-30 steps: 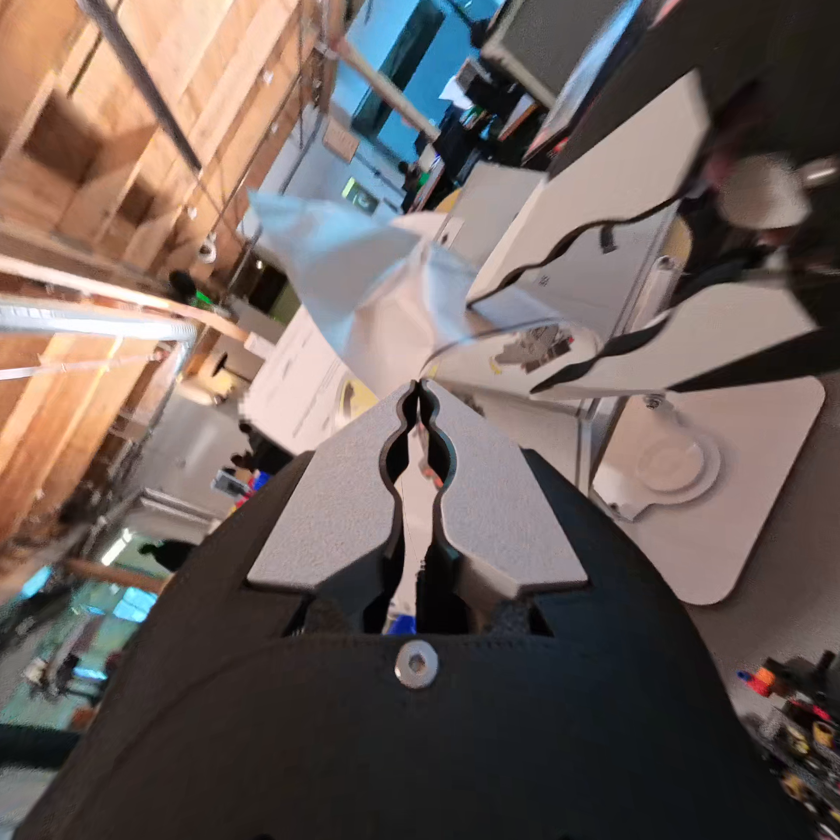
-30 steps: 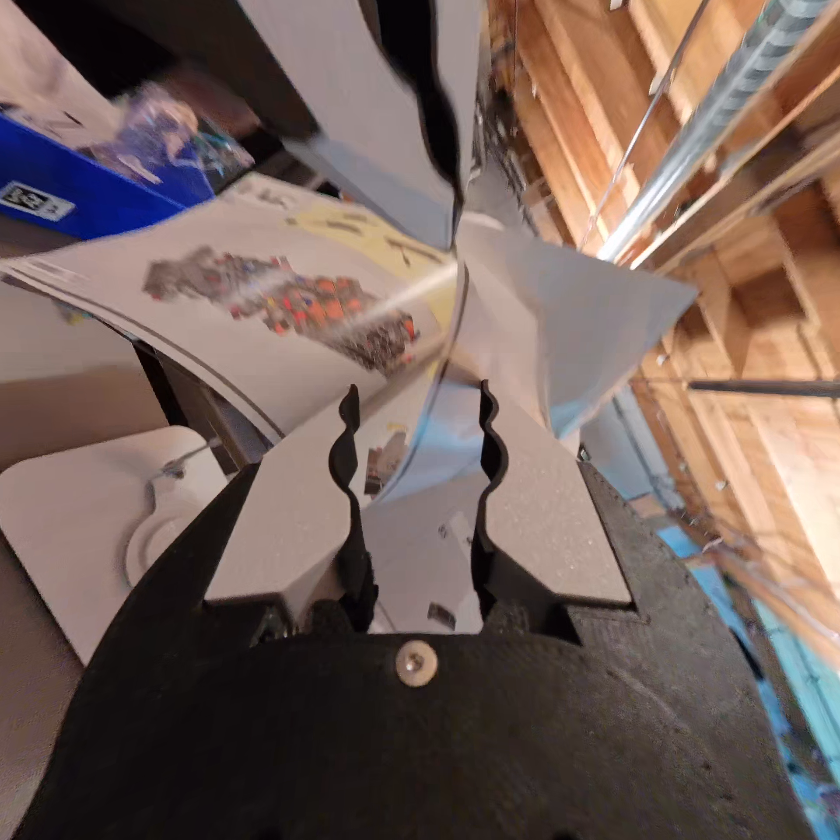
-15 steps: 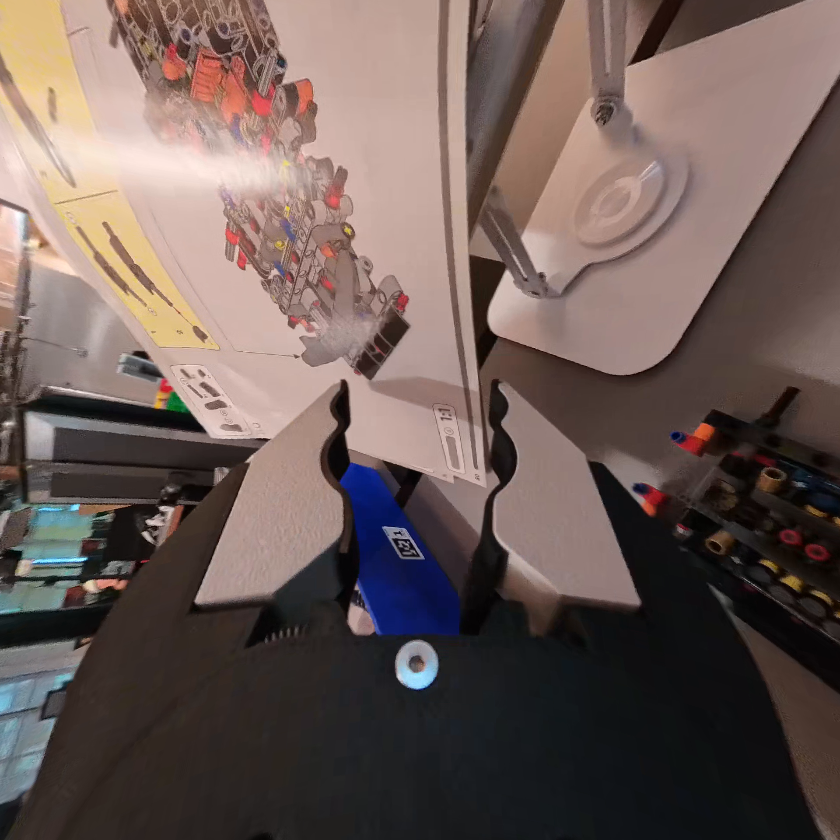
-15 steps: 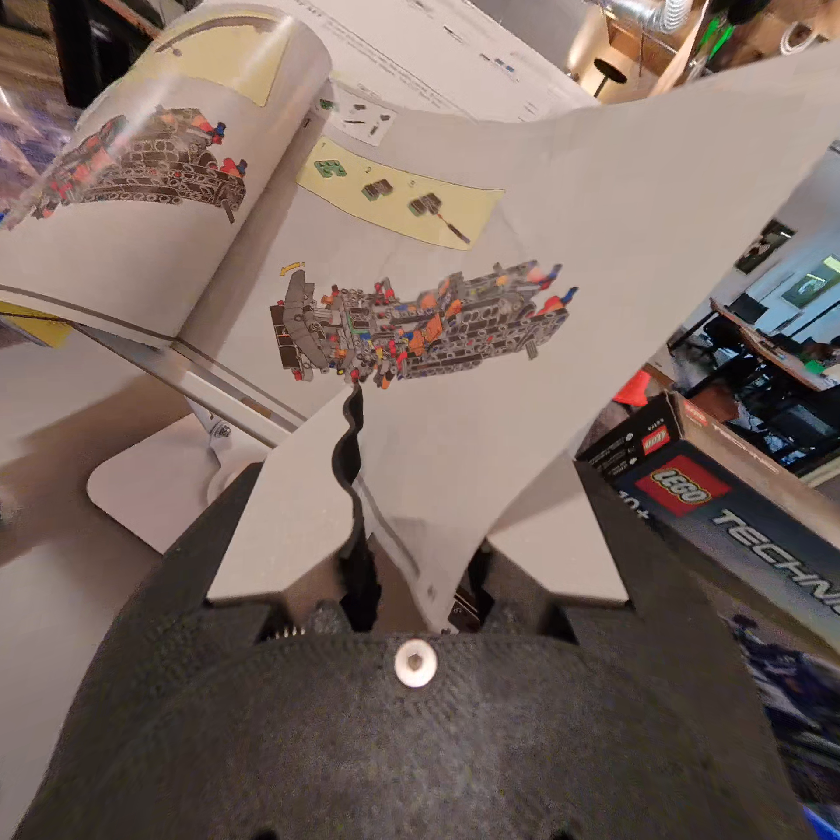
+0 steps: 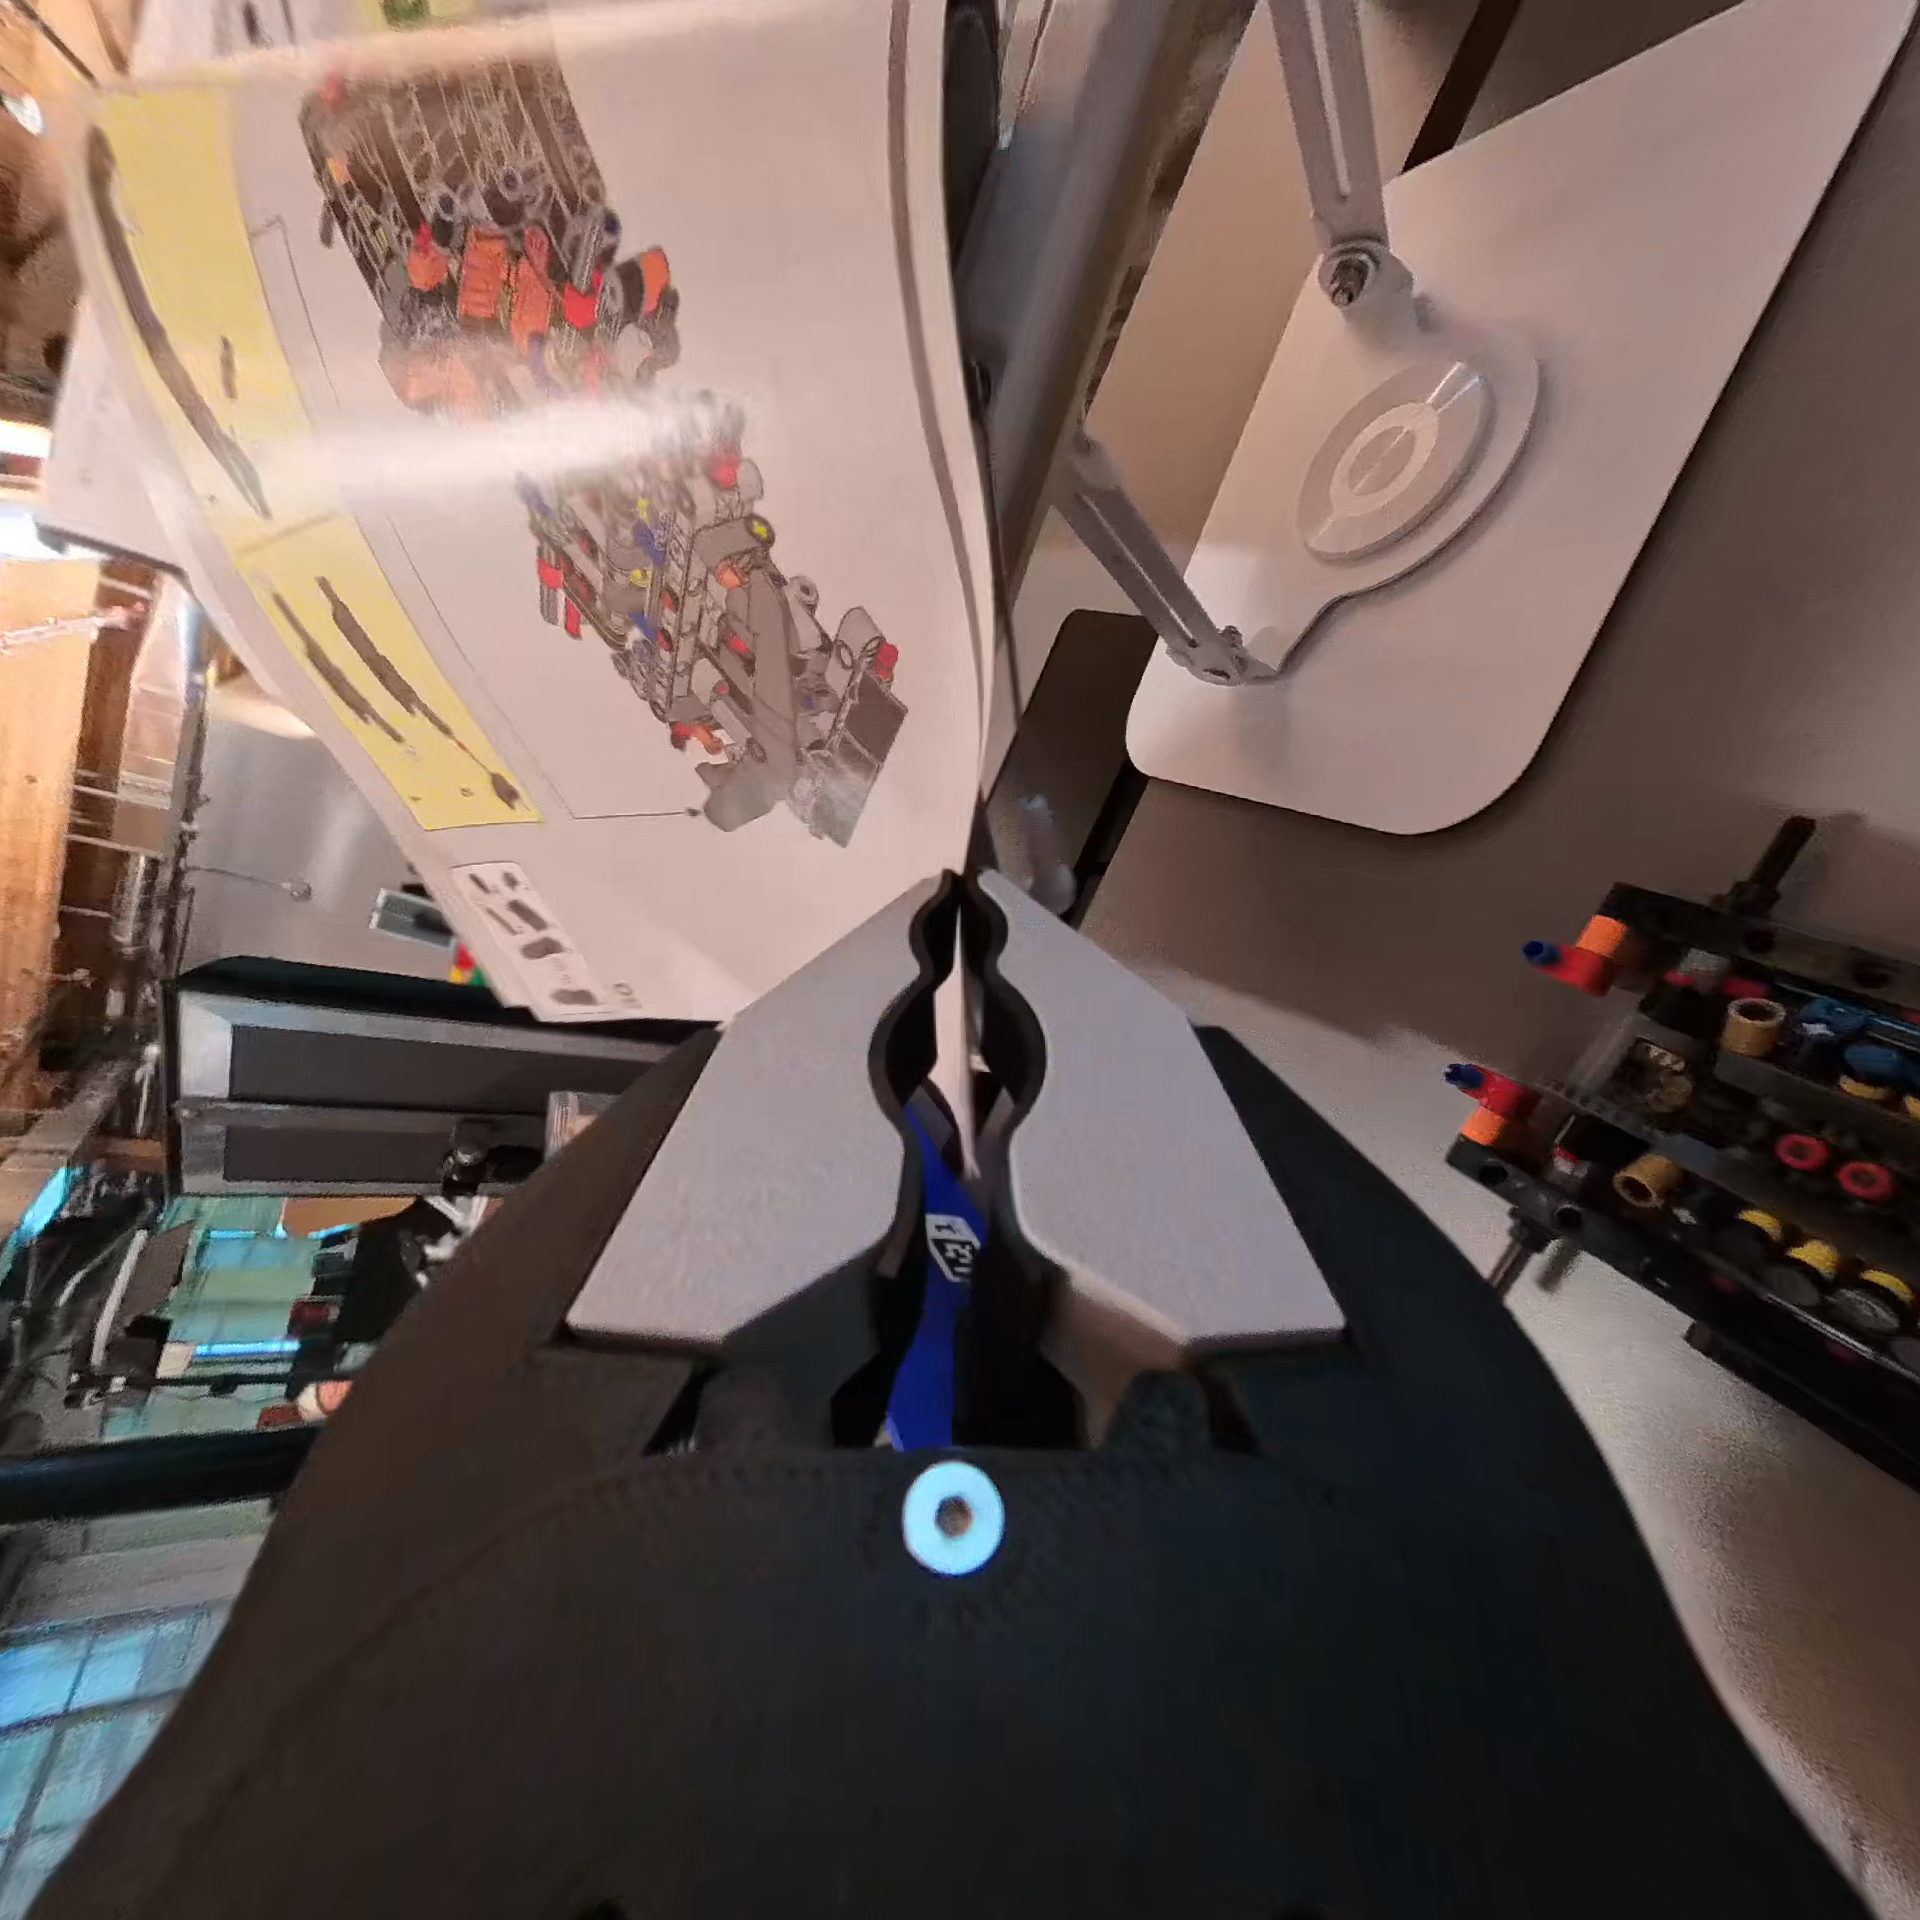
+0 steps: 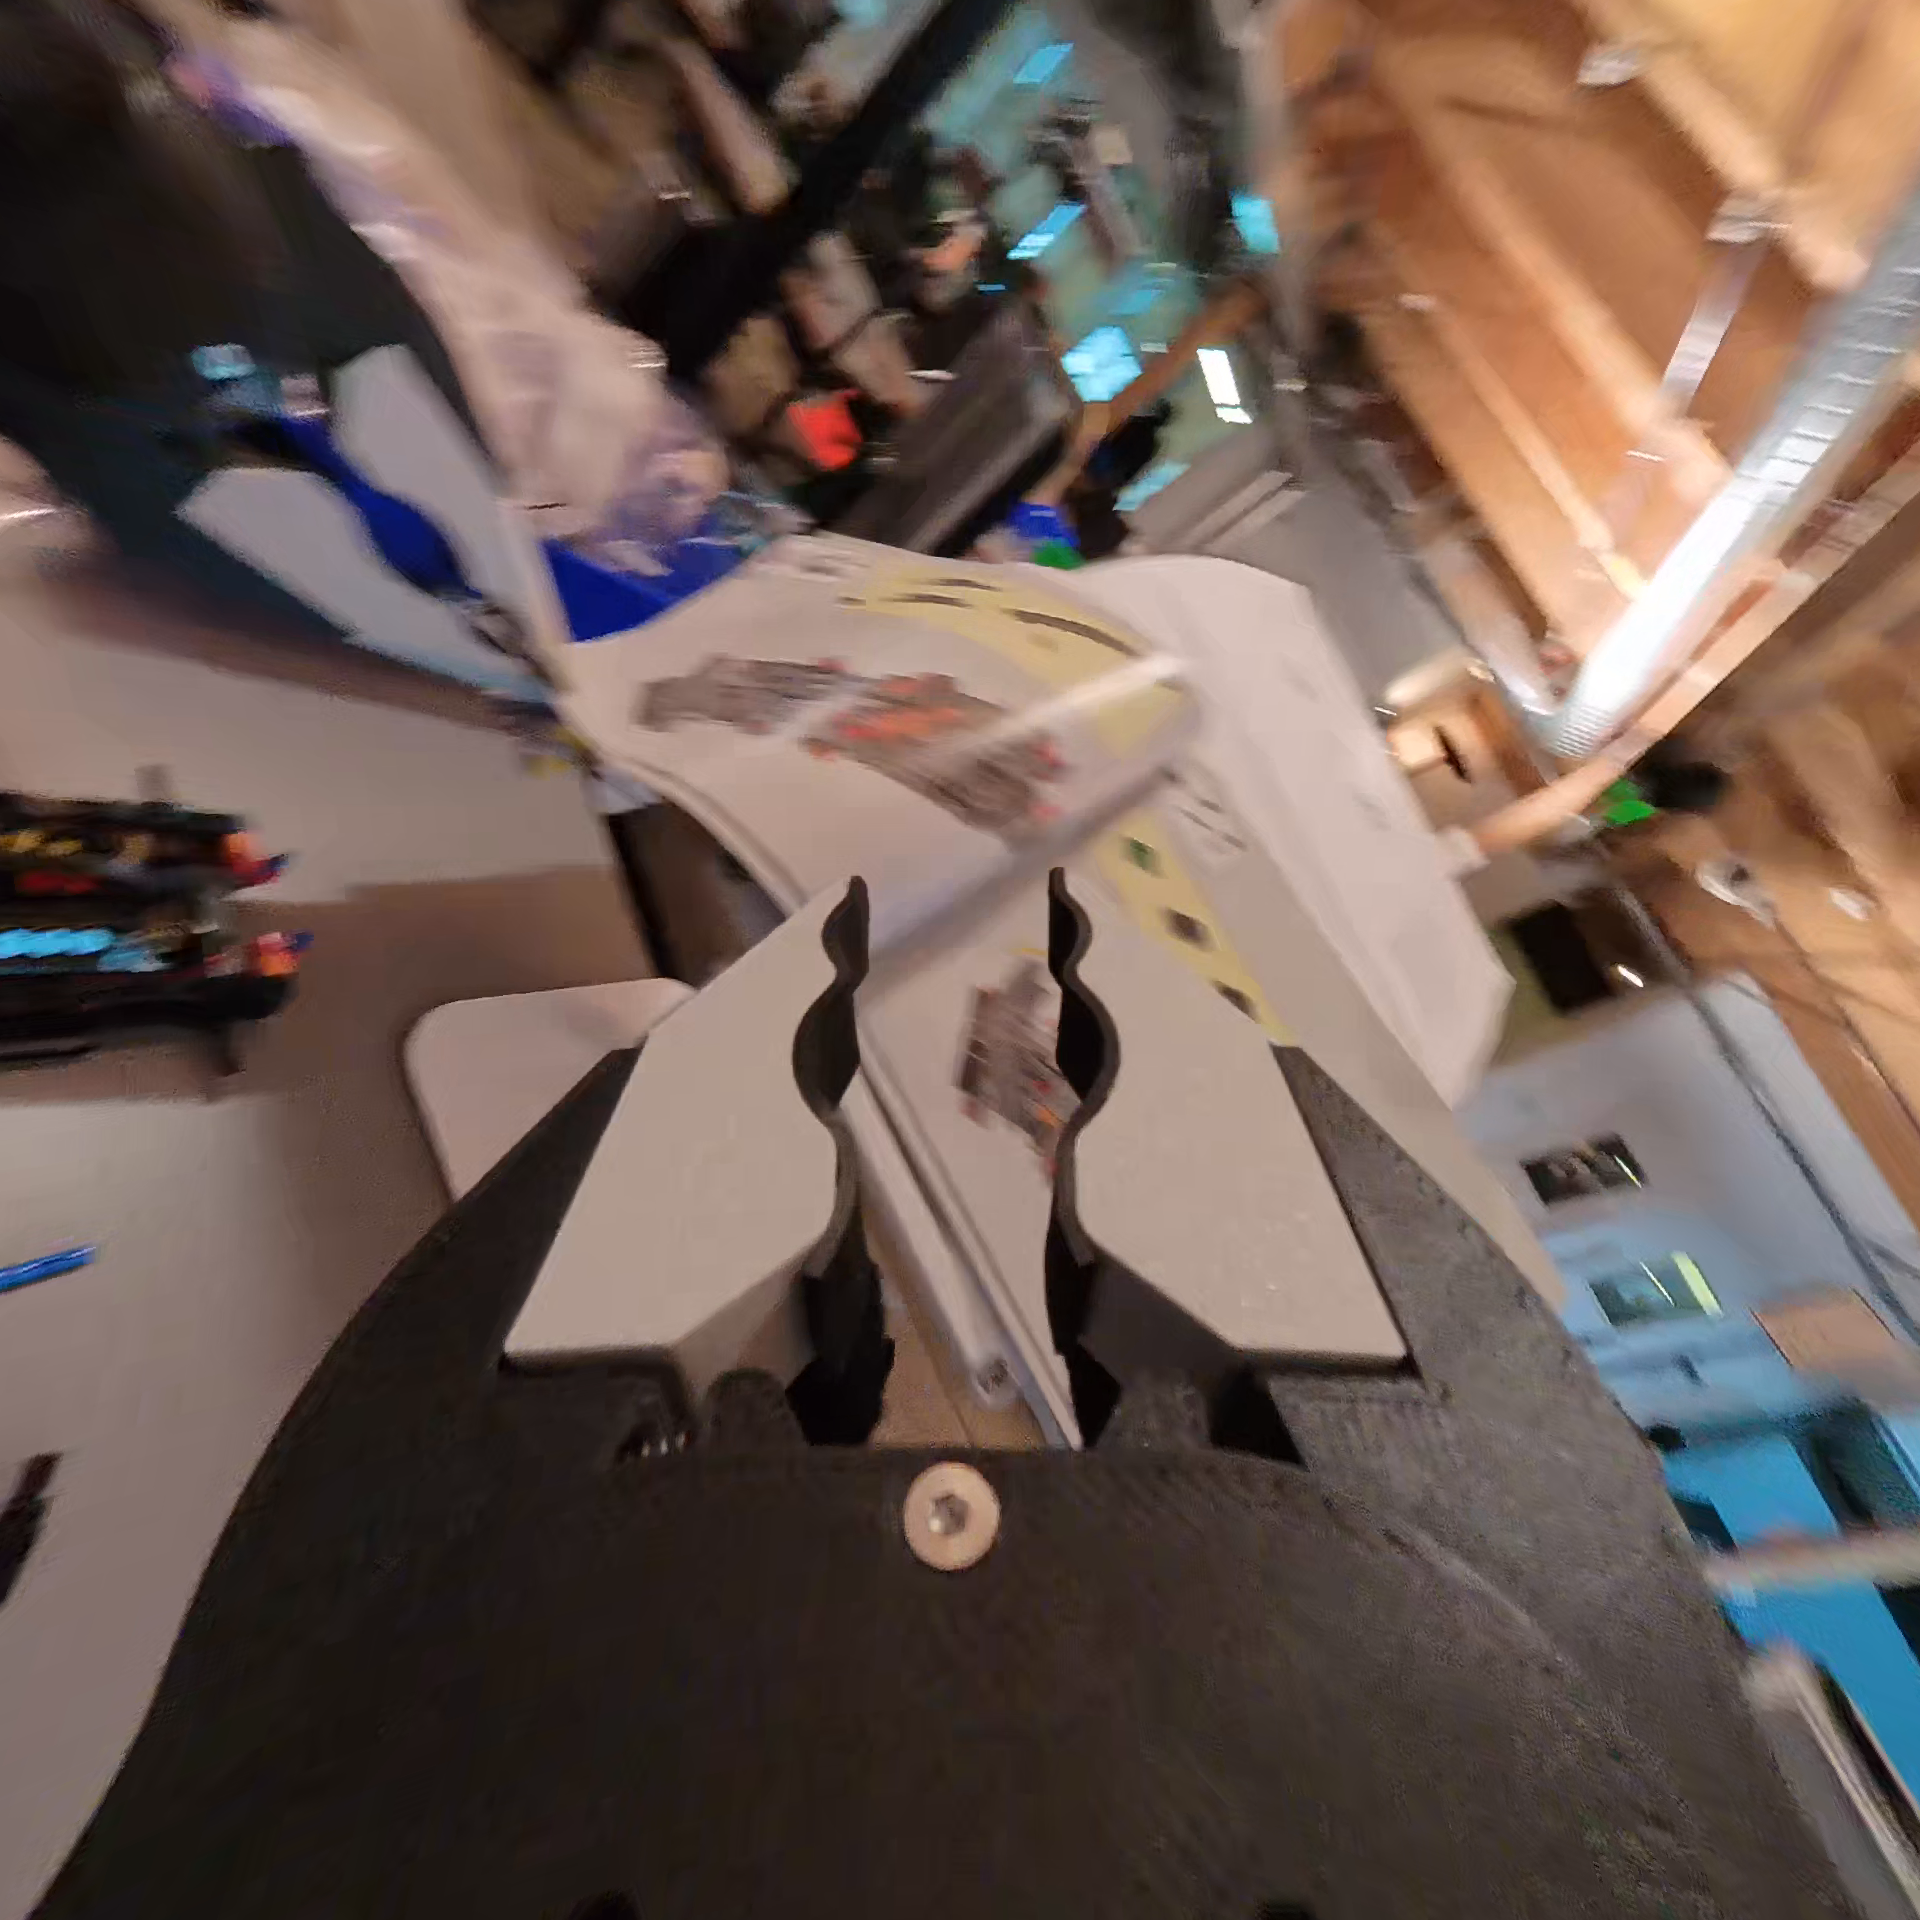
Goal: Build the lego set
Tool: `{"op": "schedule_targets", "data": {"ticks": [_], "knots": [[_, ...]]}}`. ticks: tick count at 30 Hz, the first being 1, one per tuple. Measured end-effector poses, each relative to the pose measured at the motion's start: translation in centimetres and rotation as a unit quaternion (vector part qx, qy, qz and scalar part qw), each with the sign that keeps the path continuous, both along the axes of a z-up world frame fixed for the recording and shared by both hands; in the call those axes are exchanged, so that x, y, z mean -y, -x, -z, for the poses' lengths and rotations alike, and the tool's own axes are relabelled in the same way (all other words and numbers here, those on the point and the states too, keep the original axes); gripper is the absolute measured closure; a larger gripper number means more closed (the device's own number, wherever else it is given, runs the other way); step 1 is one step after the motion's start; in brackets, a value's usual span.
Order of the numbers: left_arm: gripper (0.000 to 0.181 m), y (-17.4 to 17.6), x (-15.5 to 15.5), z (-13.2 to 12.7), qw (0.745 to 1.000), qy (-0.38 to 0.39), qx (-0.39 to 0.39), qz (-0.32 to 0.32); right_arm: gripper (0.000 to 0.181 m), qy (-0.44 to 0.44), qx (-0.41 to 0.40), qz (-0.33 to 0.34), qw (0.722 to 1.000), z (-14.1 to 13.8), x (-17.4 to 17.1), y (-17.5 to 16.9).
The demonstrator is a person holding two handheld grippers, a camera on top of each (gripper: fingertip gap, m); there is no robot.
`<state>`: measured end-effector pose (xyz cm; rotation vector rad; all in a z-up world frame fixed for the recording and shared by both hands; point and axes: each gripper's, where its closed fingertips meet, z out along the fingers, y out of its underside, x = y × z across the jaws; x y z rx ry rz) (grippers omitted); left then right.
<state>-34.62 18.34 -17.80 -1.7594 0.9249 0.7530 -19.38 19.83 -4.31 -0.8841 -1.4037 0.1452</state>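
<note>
Lego model (image 5: pixel 1745 1132) lengthwise along table edge; booklet page (image 5: pixel 665 520) in left gripper (image 5: pixel 961 894)

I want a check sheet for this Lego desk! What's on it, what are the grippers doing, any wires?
Surface: grey tabletop, partly bare.
Job's things: instruction booklet on a white stand; partly built Lego model at the right.
Clutter: blue box, blurred.
Grippers: left gripper shut on a booklet page edge; right gripper open, holding nothing.
Cables: nothing seen.
Surroundings: wooden beams, blurred workshop.
</note>
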Motion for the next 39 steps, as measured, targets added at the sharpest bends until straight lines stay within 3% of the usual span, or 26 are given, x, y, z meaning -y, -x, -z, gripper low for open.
{"op": "schedule_targets", "data": {"ticks": [3,7,10,12,13,21,24,29,32,36,39], "knots": [[0.181,0.0,0.3,-0.7,1.000,-0.002,0.004,0.007,0.139,-0.021,0.100,-0.049,0.994,4.2,2.1,5.0],[0.181,0.0,0.5,-1.2,1.000,0.002,-0.006,0.007,0.135,-0.091,0.179,-0.054,0.978,7.7,2.3,10.0],[0.181,0.0,0.7,-1.5,1.000,-0.003,0.006,0.014,0.150,-0.080,0.215,-0.036,0.973,8.8,0.7,11.5],[0.181,0.2,0.9,-2.2,1.000,-0.016,0.009,0.014,0.176,-0.040,0.226,-0.039,0.973,9.3,-0.1,11.3],[0.181,0.1,1.0,-2.7,1.000,-0.022,0.009,0.017,0.180,-0.015,0.224,-0.052,0.973,9.4,0.1,11.1],[0.181,-1.5,1.4,-8.2,0.994,-0.105,-0.012,0.038,0.181,0.120,0.131,-0.097,0.979,6.3,0.3,9.6],[0.181,-1.9,1.6,-9.8,0.991,-0.128,-0.022,0.040,0.181,0.133,0.107,-0.104,0.980,5.0,0.4,9.2],[0.176,-4.4,2.5,-15.2,0.971,-0.220,-0.068,0.062,0.181,0.180,0.026,-0.099,0.978,2.2,0.1,7.6],[0.164,-3.2,2.0,-13.8,0.984,-0.169,-0.011,0.059,0.181,0.214,-0.020,-0.080,0.973,1.9,-1.5,5.6],[0.147,-0.9,1.0,-7.8,0.996,-0.081,0.011,0.040,0.181,0.287,-0.073,-0.066,0.953,3.1,-3.4,3.1],[0.145,-0.5,0.7,-5.5,0.996,-0.064,0.051,0.043,0.181,0.350,-0.123,-0.072,0.926,2.8,-4.7,1.5]]}}
